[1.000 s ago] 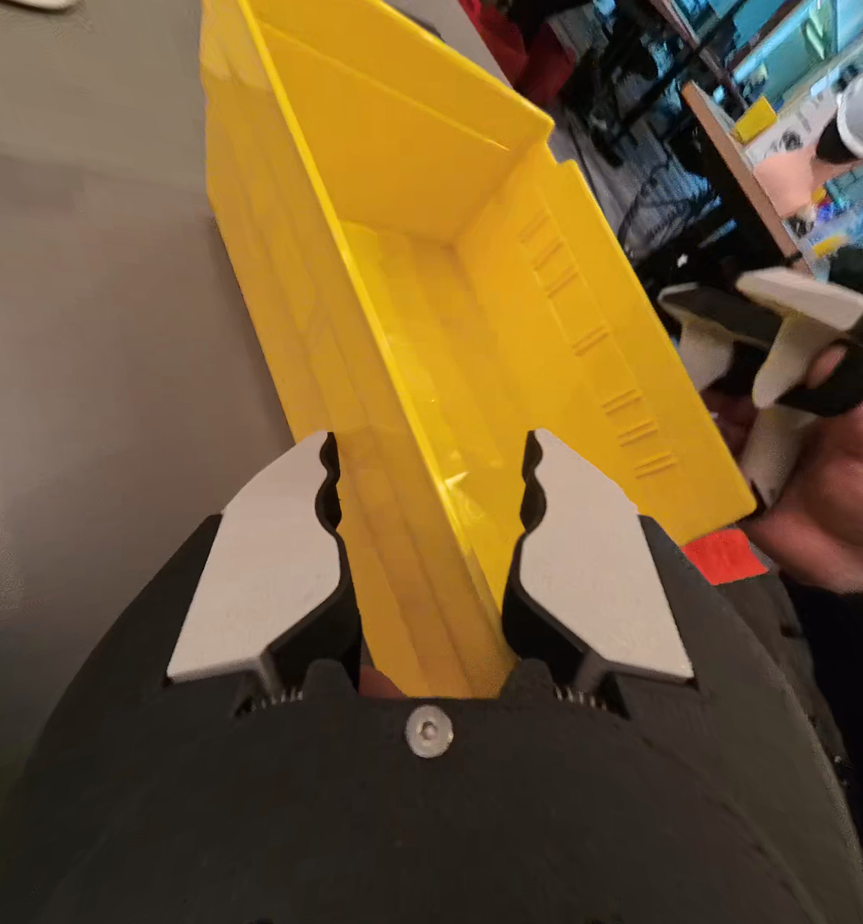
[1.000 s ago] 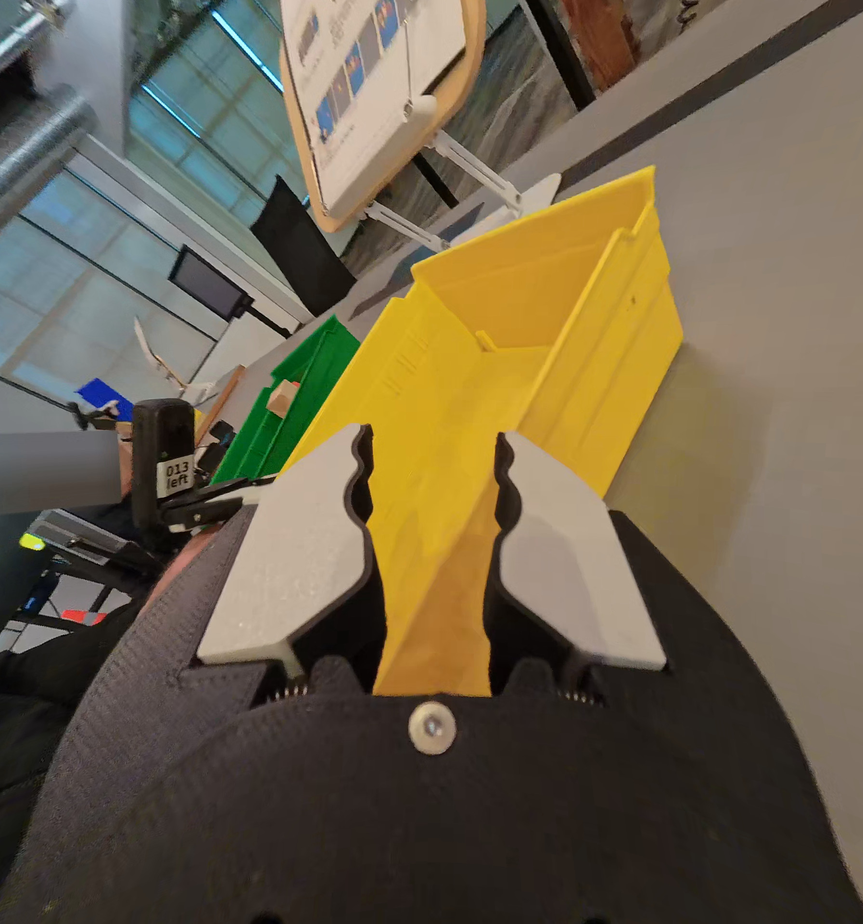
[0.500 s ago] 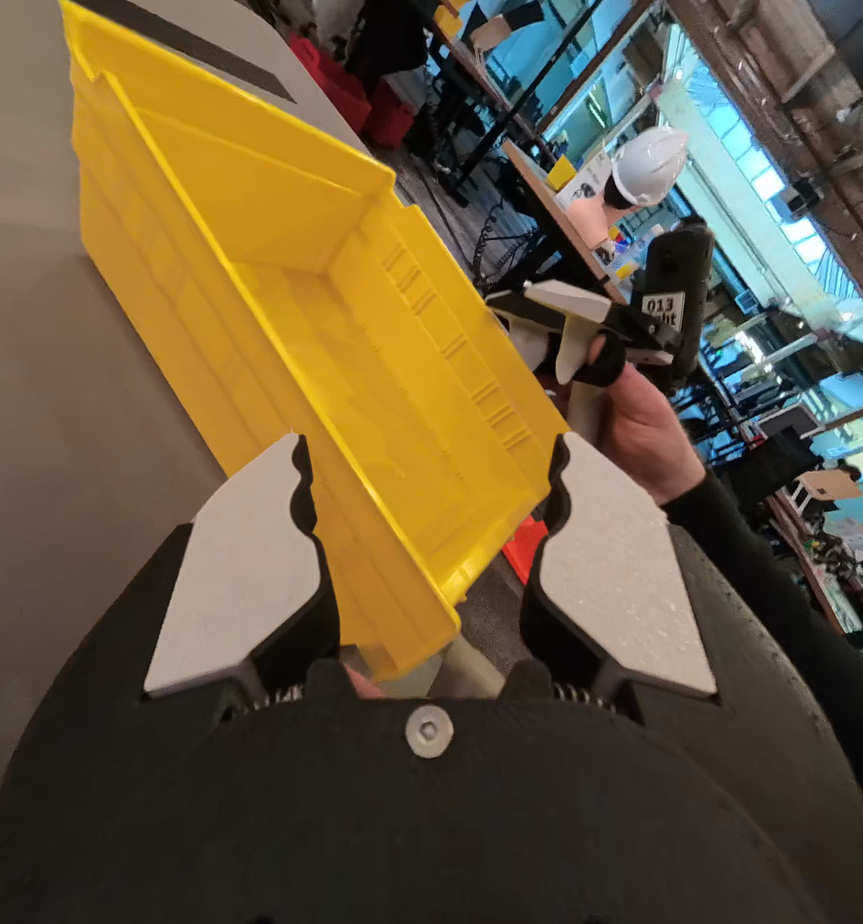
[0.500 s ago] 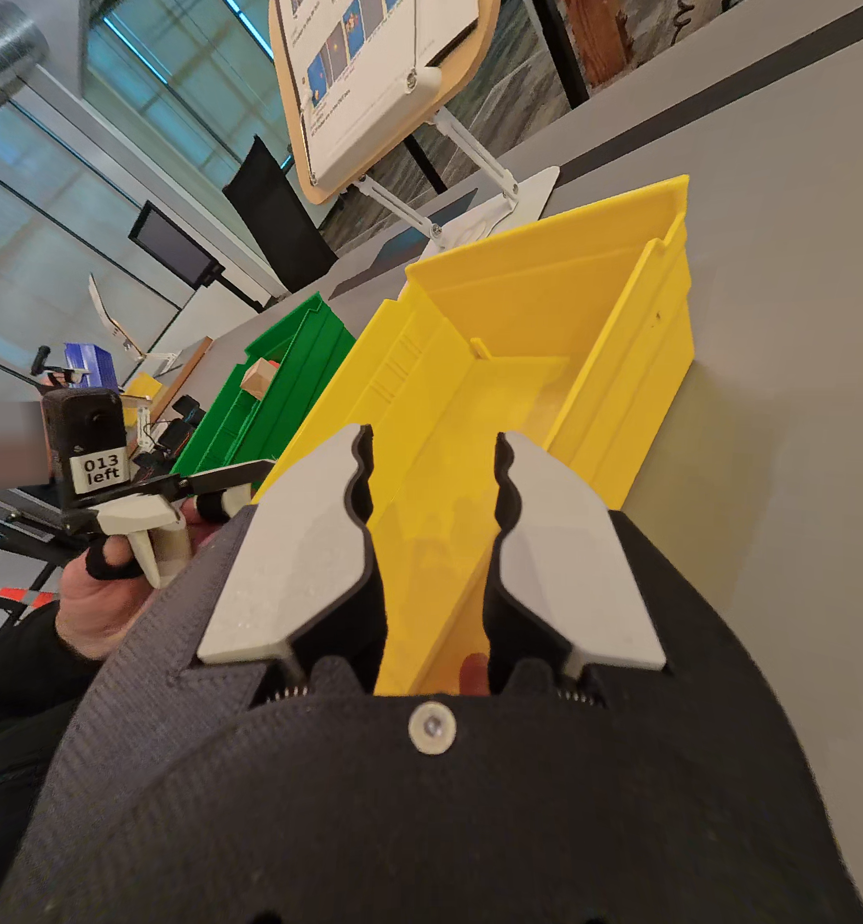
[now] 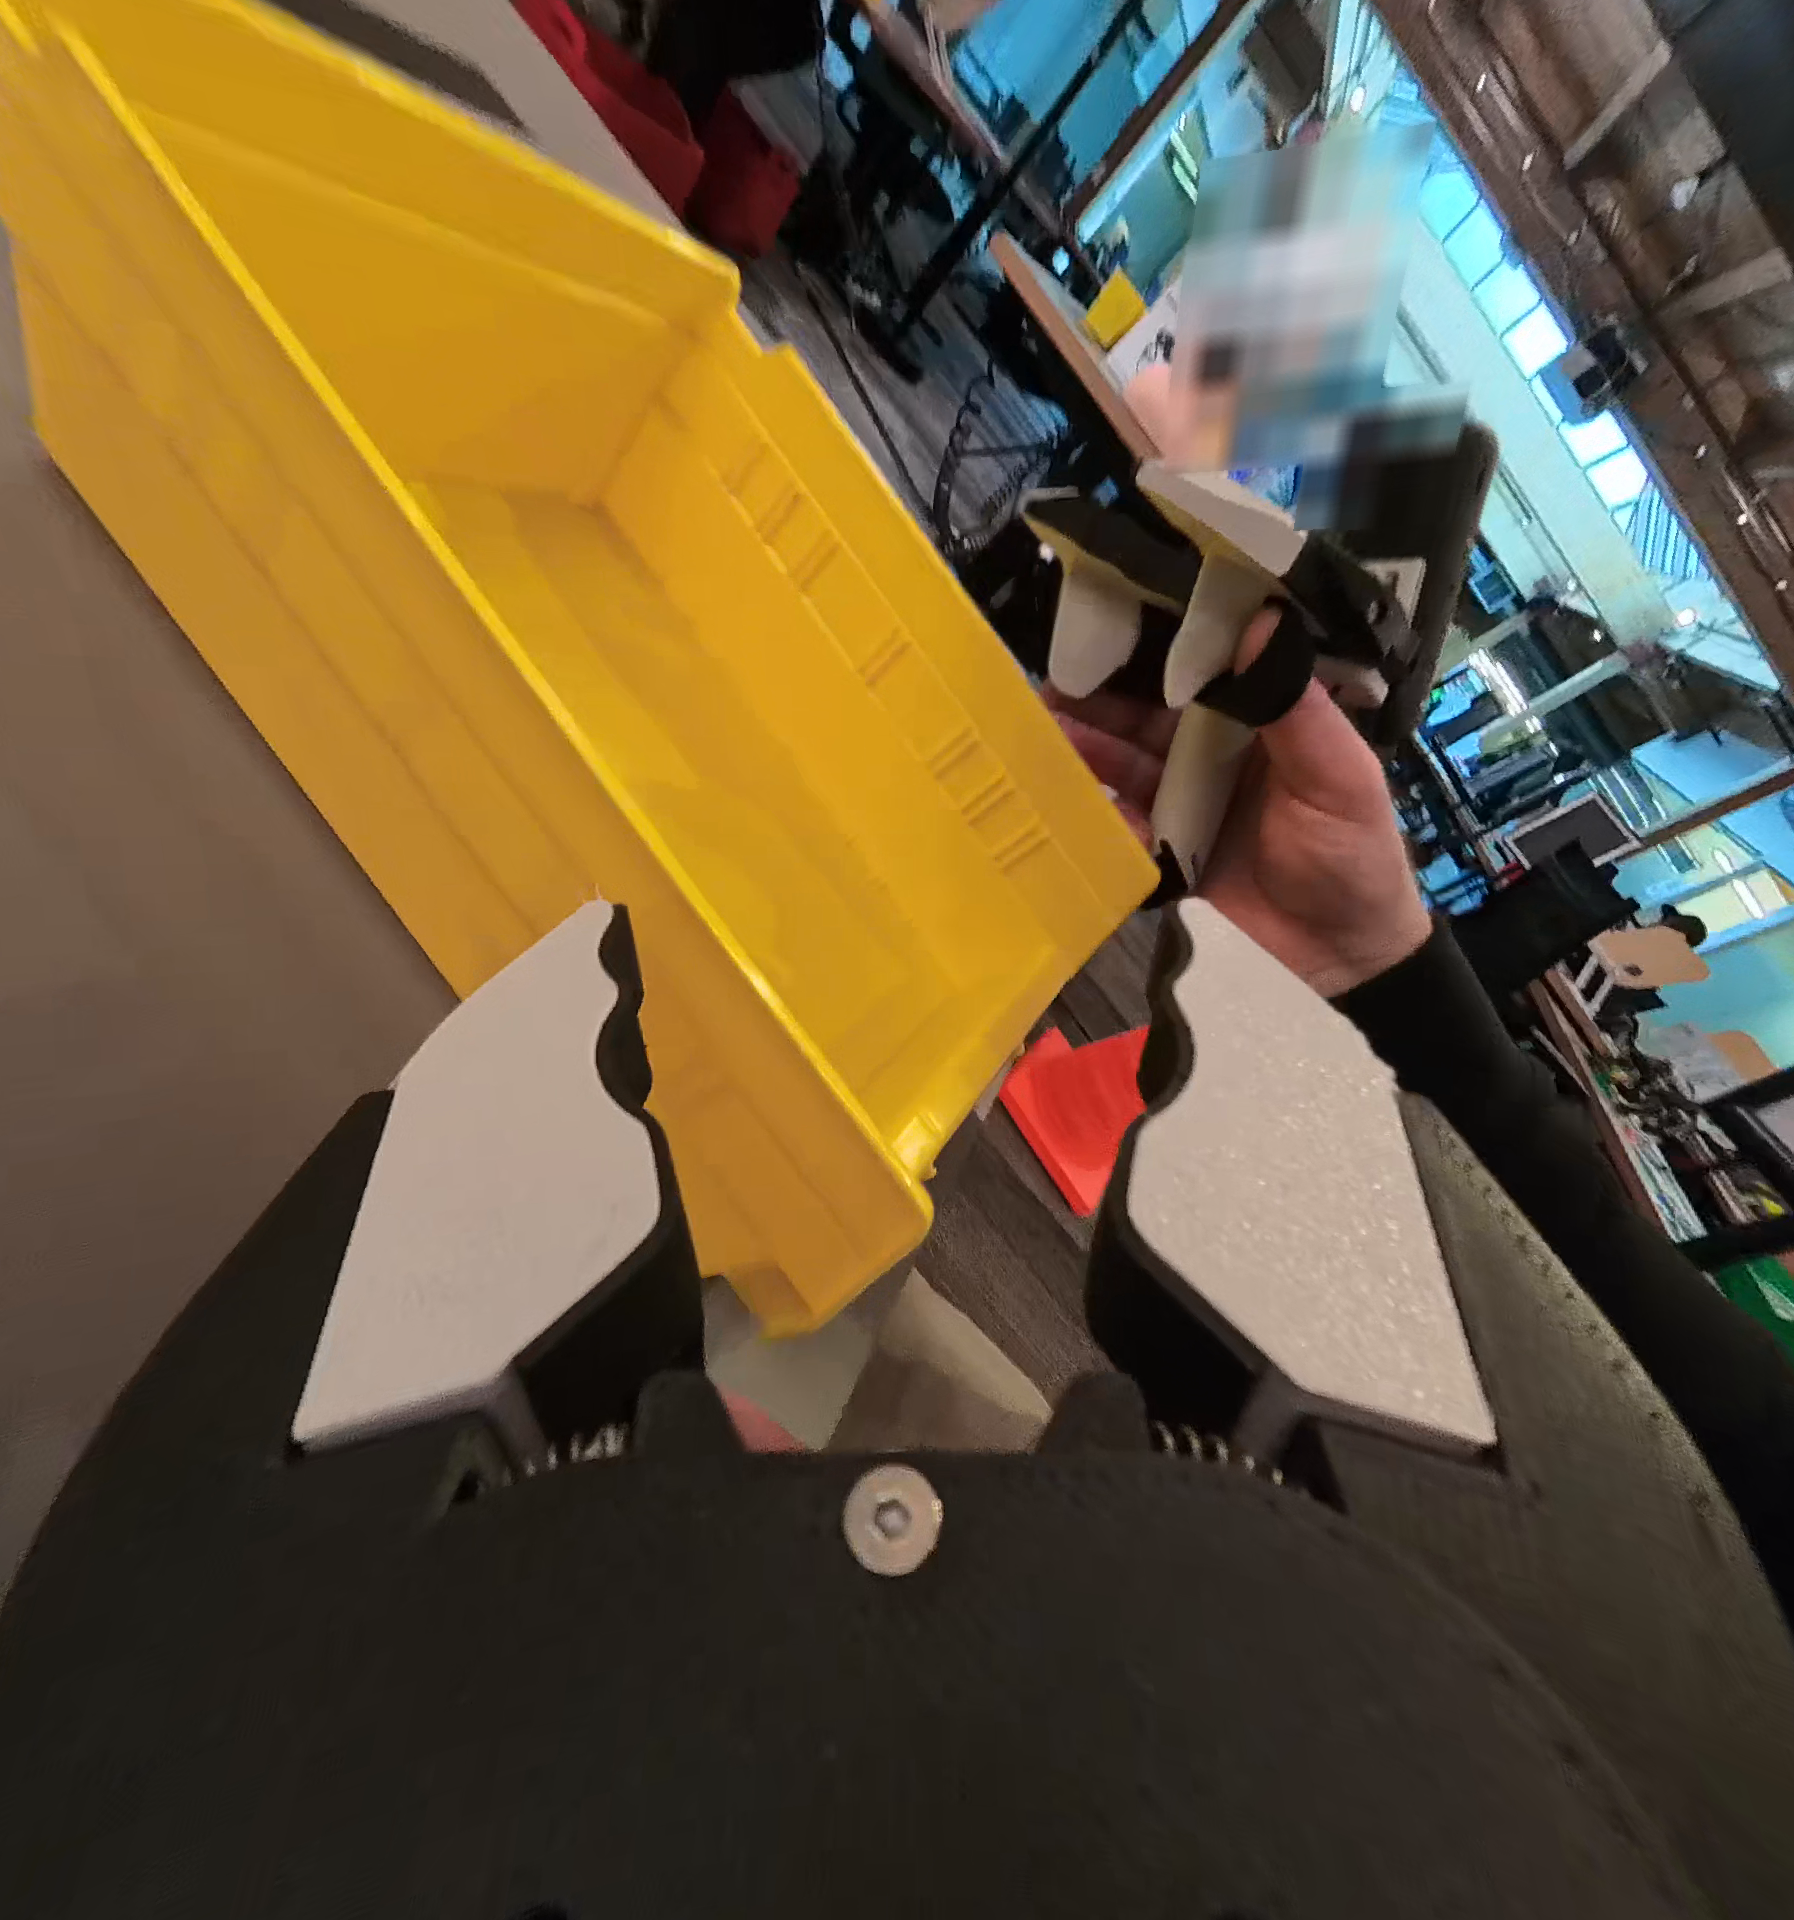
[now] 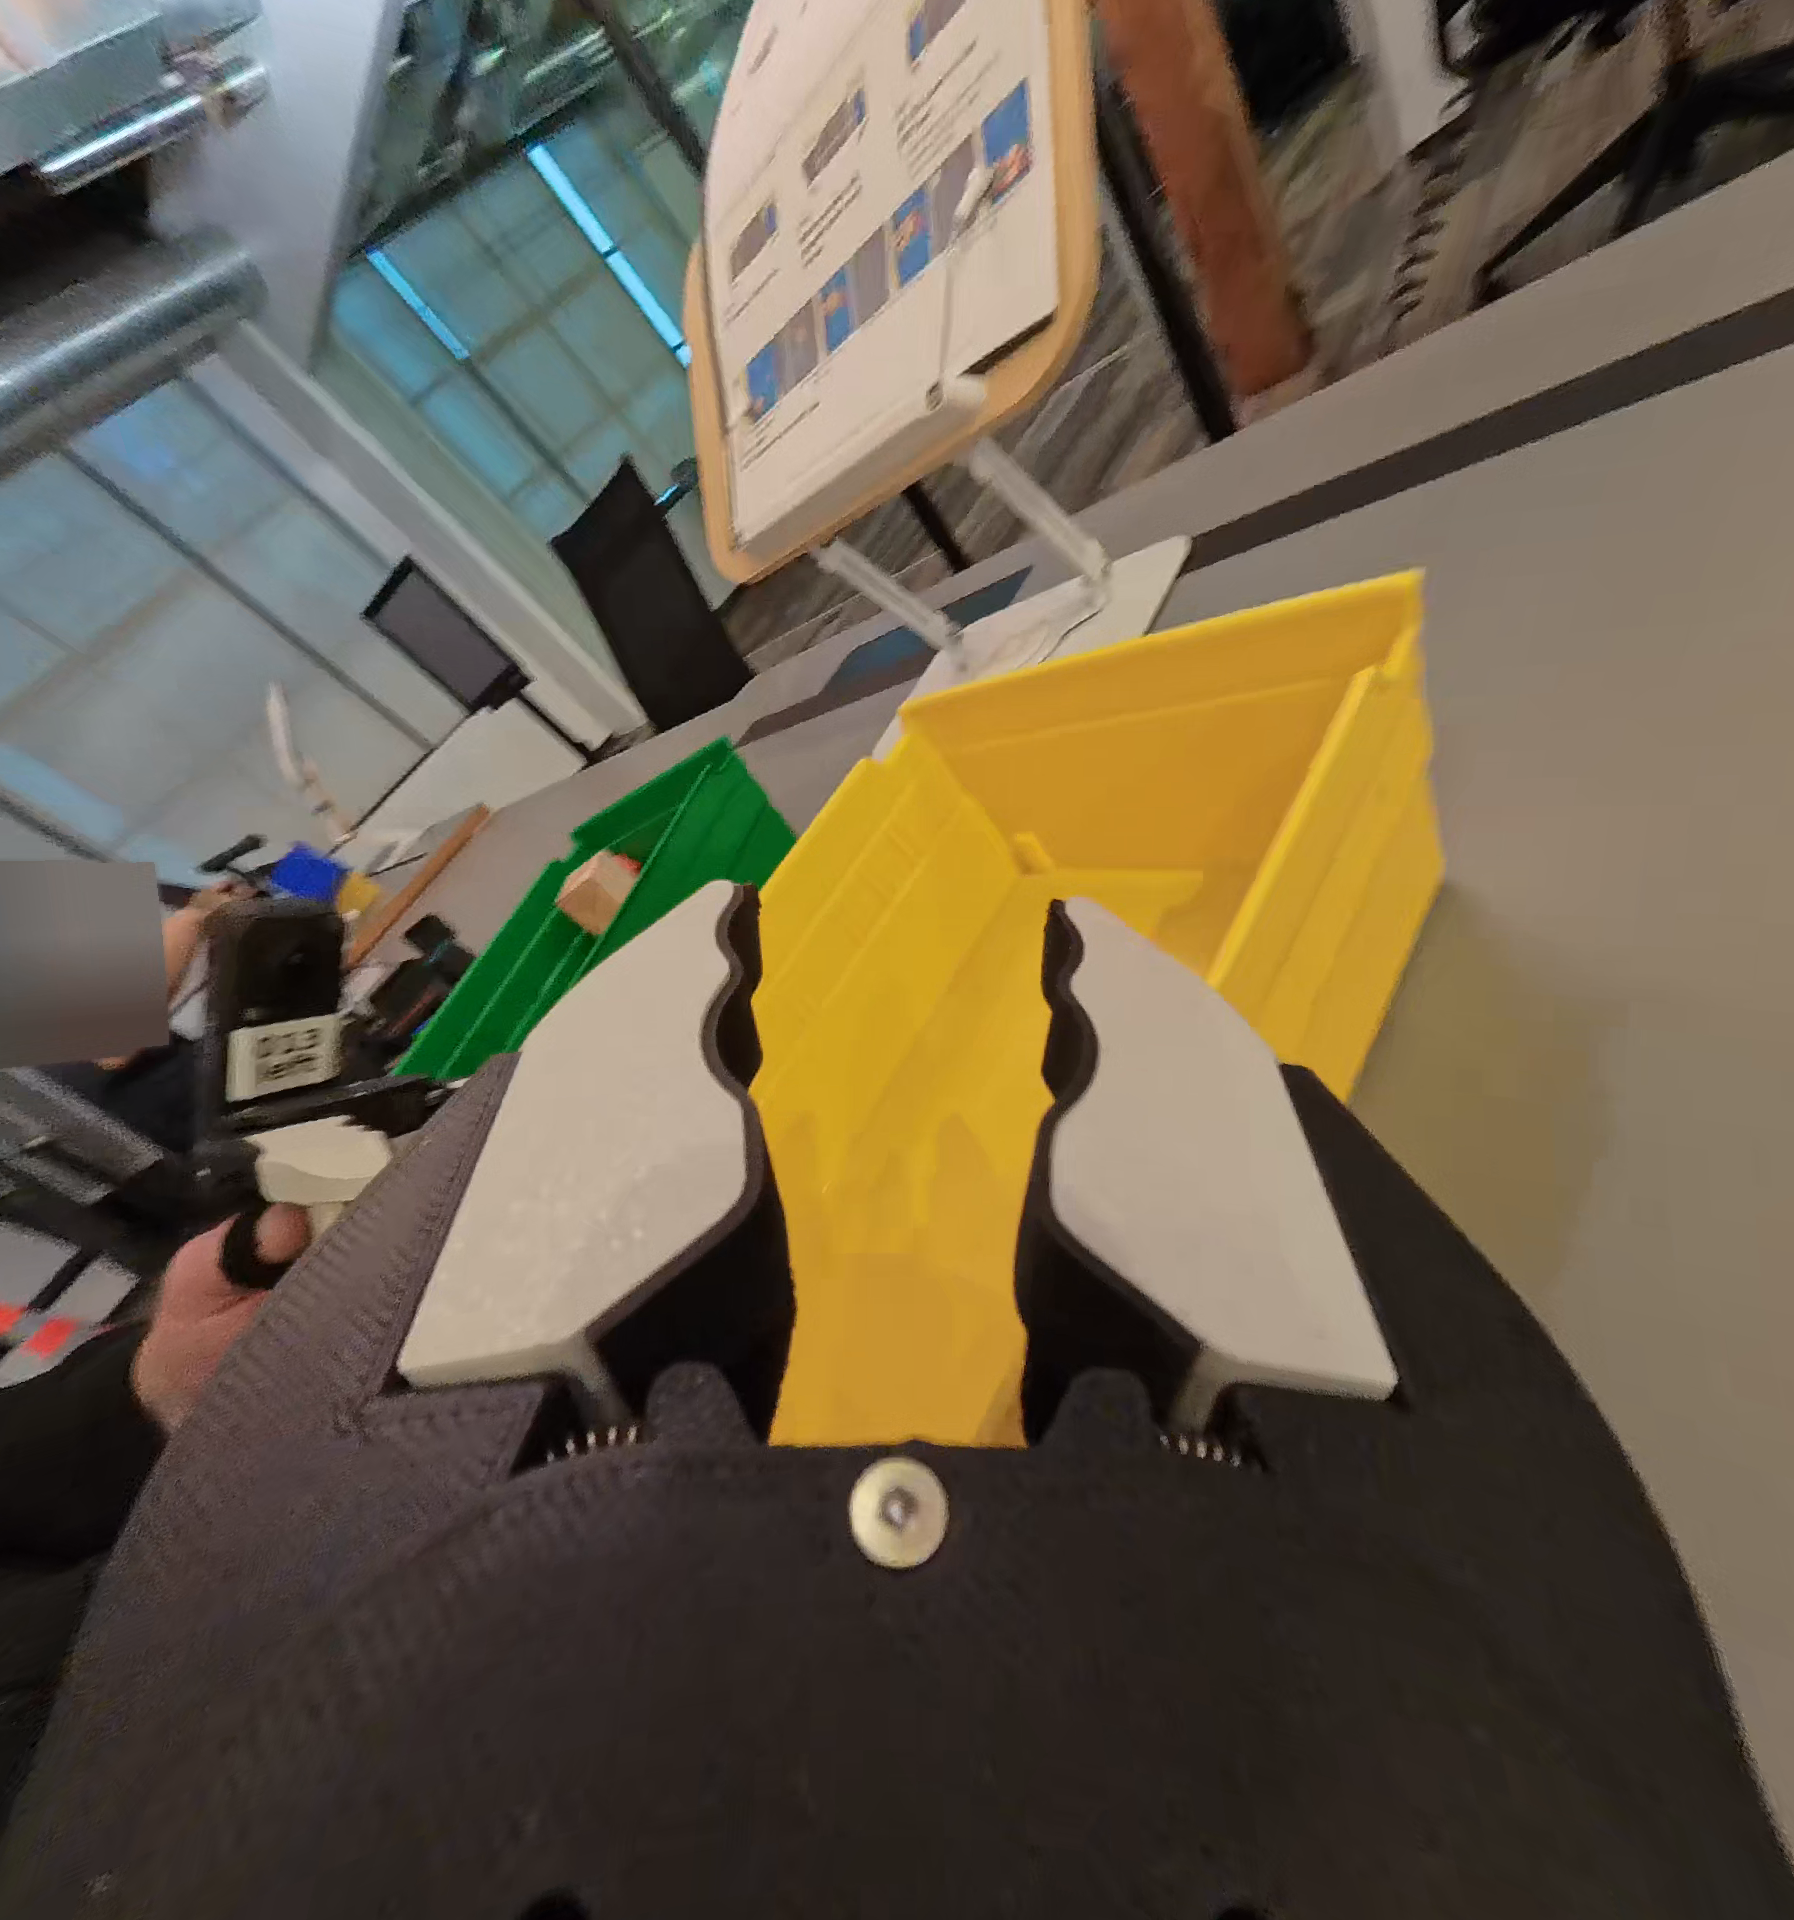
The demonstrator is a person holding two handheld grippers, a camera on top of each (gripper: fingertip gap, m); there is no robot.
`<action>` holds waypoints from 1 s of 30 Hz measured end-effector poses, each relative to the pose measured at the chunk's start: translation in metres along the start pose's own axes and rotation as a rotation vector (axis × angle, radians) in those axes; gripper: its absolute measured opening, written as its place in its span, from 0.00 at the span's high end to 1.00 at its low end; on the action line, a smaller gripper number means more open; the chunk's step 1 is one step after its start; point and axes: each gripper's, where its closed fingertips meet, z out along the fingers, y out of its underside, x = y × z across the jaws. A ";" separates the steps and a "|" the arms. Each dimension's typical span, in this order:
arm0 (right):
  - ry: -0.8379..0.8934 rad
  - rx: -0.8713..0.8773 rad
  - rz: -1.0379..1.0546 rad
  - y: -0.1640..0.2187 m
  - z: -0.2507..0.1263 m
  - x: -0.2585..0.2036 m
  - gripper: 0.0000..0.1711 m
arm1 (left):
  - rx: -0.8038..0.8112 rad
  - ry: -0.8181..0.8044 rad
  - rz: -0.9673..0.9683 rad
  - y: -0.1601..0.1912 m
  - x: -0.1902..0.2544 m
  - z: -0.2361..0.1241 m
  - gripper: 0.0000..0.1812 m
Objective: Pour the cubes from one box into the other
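The yellow box (image 6: 1132,821) is sitting empty on the grey bench (image 6: 1651,935), with the green box (image 6: 664,883) just beside it holding a wooden cube (image 6: 594,896). The left gripper (image 5: 893,1039) is standing wide apart, gripping nothing. The right gripper (image 6: 898,987) is straddling the yellow box's near wall, apparently without clamping it.

The yellow box (image 5: 581,582) is smooth, glossy moulded plastic with ribbed walls, and the green box (image 6: 654,883) looks the same. The table (image 6: 1620,831) is matt grey. The left gripper (image 5: 898,1029) has grainy, matt pale fingers (image 5: 498,1174) on a coarse black body with a shiny metal screw (image 5: 891,1519). A cube (image 6: 594,896) looks like bare wood.
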 end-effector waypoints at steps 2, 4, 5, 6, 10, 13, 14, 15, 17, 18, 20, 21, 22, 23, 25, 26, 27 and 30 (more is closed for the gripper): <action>0.063 0.025 -0.084 -0.009 -0.006 0.001 0.72 | 0.039 -0.029 0.065 -0.012 0.001 -0.008 0.50; 0.112 0.026 -0.157 -0.014 -0.010 -0.001 0.72 | 0.062 -0.066 0.127 -0.023 0.000 -0.016 0.51; 0.128 0.022 -0.182 -0.015 -0.011 -0.003 0.73 | 0.078 -0.085 0.156 -0.029 0.000 -0.022 0.52; 0.144 0.026 -0.213 -0.018 -0.011 -0.007 0.73 | 0.090 -0.106 0.190 -0.034 -0.002 -0.028 0.53; 0.098 0.056 -0.421 -0.027 -0.005 -0.052 0.75 | 0.106 -0.162 0.249 -0.040 -0.011 -0.049 0.56; 0.054 0.016 -0.603 -0.018 0.009 -0.094 0.77 | 0.126 -0.232 0.337 -0.035 -0.016 -0.065 0.59; 0.040 0.000 -0.646 -0.012 0.015 -0.106 0.79 | 0.133 -0.263 0.376 -0.034 -0.018 -0.072 0.61; 0.029 -0.018 -0.670 -0.005 0.022 -0.117 0.82 | 0.136 -0.291 0.409 -0.034 -0.021 -0.078 0.62; -0.011 -0.058 -0.668 0.015 0.038 -0.135 0.84 | 0.148 -0.340 0.465 -0.036 -0.024 -0.090 0.64; -0.048 -0.097 -0.653 0.029 0.047 -0.145 0.86 | 0.146 -0.366 0.494 -0.036 -0.026 -0.096 0.64; -0.103 -0.183 -0.643 0.058 0.063 -0.162 0.90 | 0.108 -0.435 0.550 -0.032 -0.036 -0.105 0.66; -0.105 -0.206 -0.659 0.070 0.069 -0.168 0.92 | 0.091 -0.465 0.572 -0.029 -0.041 -0.110 0.68; -0.098 -0.223 -0.684 0.080 0.075 -0.173 0.94 | 0.087 -0.486 0.590 -0.026 -0.045 -0.114 0.69; -0.089 -0.241 -0.712 0.090 0.079 -0.176 0.95 | 0.086 -0.502 0.600 -0.025 -0.049 -0.117 0.70; -0.063 -0.268 -0.748 0.104 0.087 -0.177 0.95 | 0.081 -0.521 0.595 -0.025 -0.055 -0.119 0.71; -0.061 -0.280 -0.751 0.110 0.089 -0.177 0.95 | 0.084 -0.518 0.592 -0.026 -0.056 -0.120 0.71; -0.059 -0.284 -0.749 0.114 0.090 -0.177 0.94 | 0.086 -0.522 0.593 -0.027 -0.057 -0.120 0.71; -0.043 -0.305 -0.780 0.123 0.093 -0.173 0.89 | 0.069 -0.539 0.620 -0.023 -0.062 -0.119 0.71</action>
